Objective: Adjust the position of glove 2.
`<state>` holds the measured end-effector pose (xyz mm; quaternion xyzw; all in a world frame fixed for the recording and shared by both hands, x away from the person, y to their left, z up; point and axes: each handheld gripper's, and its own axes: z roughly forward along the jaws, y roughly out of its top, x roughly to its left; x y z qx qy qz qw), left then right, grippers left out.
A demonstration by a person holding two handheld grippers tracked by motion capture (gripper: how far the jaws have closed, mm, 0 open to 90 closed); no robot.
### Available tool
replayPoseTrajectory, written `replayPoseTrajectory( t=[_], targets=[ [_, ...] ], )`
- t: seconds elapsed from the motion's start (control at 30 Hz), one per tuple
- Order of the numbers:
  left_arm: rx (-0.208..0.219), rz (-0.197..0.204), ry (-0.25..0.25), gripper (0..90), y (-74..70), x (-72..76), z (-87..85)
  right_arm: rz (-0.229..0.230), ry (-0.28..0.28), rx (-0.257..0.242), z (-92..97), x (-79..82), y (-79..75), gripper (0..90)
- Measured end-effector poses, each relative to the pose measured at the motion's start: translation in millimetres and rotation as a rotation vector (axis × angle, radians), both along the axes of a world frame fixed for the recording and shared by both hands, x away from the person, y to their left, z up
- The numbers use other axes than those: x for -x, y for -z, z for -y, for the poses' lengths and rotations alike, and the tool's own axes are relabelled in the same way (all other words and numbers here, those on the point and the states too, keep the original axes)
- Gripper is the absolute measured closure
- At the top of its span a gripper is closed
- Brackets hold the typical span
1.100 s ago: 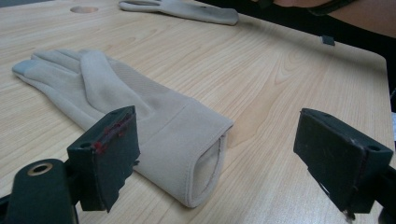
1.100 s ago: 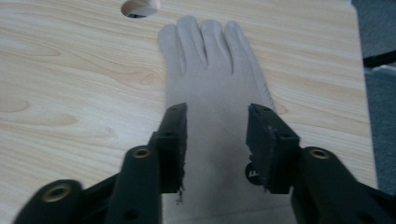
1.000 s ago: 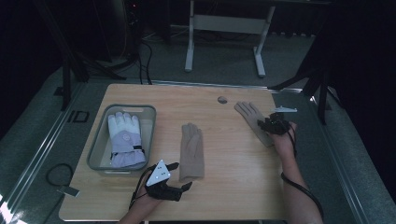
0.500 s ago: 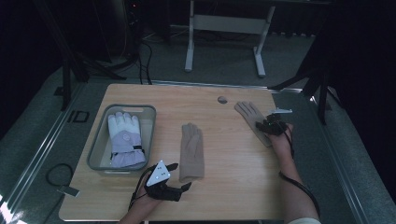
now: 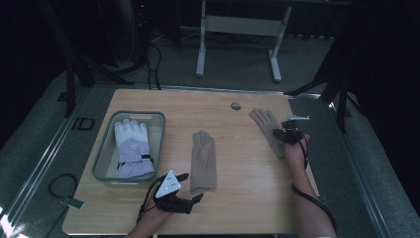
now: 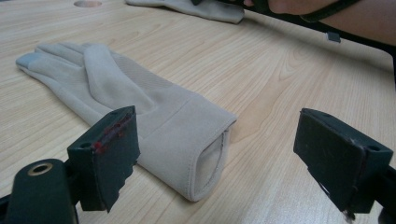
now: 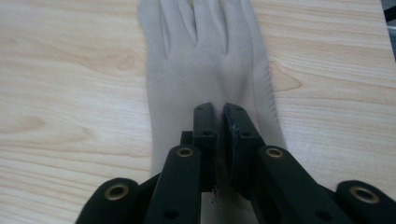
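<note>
Overhead view — two close claw views

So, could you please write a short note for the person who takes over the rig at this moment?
Right gripper: jaws just closed, pinching the cuff of the far beige glove at the table's right side.
Left gripper: open, cuff of the near beige glove between the jaws, not gripped.
Grey bin: holds one white and lilac glove.
Left, probably: lift both beige gloves; neither is off the table yet.

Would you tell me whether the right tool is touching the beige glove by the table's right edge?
Touching: in the right gripper view, the right tool has just closed on the beige glove.
</note>
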<state>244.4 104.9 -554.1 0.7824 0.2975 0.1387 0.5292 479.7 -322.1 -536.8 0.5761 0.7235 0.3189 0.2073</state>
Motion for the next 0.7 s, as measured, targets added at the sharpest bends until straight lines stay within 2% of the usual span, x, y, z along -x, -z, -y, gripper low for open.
replayPoseTrajectory(
  t=[0.17, 0.33, 0.47, 0.53, 0.57, 0.63, 0.7],
  targets=[
    [0.005, 0.003, -0.004, 14.2, -0.9, 0.0, -0.3, 0.026, 0.051, -0.08, 4.9, 13.8, -14.6, 84.8],
    [-0.001, 0.013, -0.005, 14.1, -2.4, 0.8, 0.6, 0.071, 0.088, -0.089, 4.9, 37.7, -30.4, 84.8],
    [-0.004, 0.02, -0.001, 14.1, -3.8, 1.2, 1.9, 0.089, 0.12, -0.092, 3.8, 61.1, -39.6, 84.8],
    [-0.005, 0.023, -0.003, 14.2, -4.7, 1.4, 2.1, 0.093, 0.131, -0.093, 3.0, 72.9, -42.9, 84.8],
    [-0.003, 0.025, -0.006, 14.2, -5.0, 1.7, 2.2, 0.098, 0.144, -0.111, 3.0, 79.0, -43.8, 84.8],
    [-0.005, 0.028, -0.005, 14.2, -5.5, 2.0, 1.9, 0.096, 0.153, -0.105, 0.5, 90.7, -45.1, 84.8],
    [-0.004, 0.028, -0.001, 14.1, -6.0, 2.4, 1.8, 0.094, 0.166, -0.127, -0.6, 100.8, -46.0, 84.7]
  ],
)
